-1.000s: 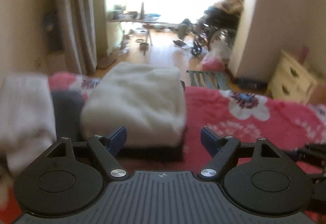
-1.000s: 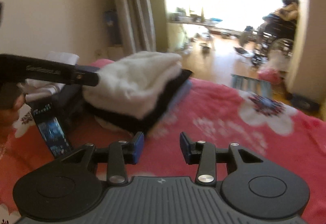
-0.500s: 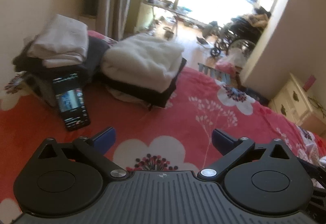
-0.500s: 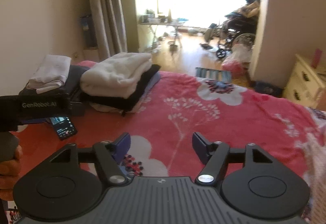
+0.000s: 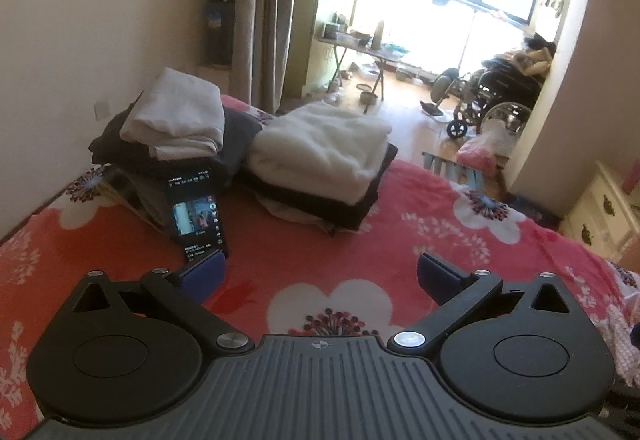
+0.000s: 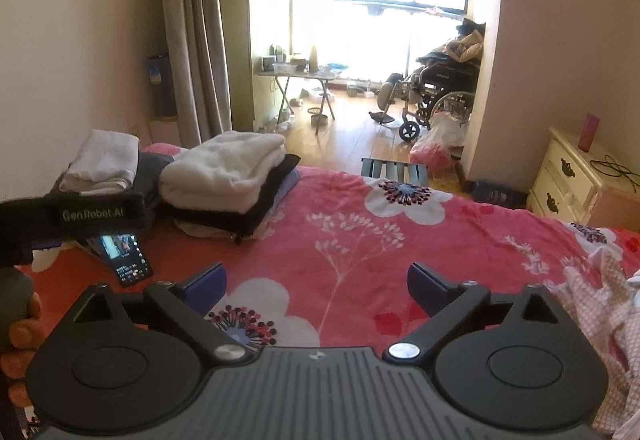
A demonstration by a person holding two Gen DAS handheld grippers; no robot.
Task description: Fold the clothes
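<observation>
Both grippers, left gripper (image 5: 320, 274) and right gripper (image 6: 316, 282), gape empty, the right's jaws having just been opening, above the red floral bedspread (image 6: 360, 240); a lit black phone (image 5: 196, 216) leans beside folded white and black clothes (image 5: 320, 160); a black strap (image 6: 72, 214) reads "GenRobot.AI".

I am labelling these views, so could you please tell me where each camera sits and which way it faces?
Left wrist: on the open left gripper, facing down across the red flowered bedspread to the folded white fleece stack; only its own fingers show.
Right wrist: on the open right gripper, whose jaws have just been opening, facing likewise; the person's hand shows at left.
Shared: stack, lit black phone, wheelchair.
</observation>
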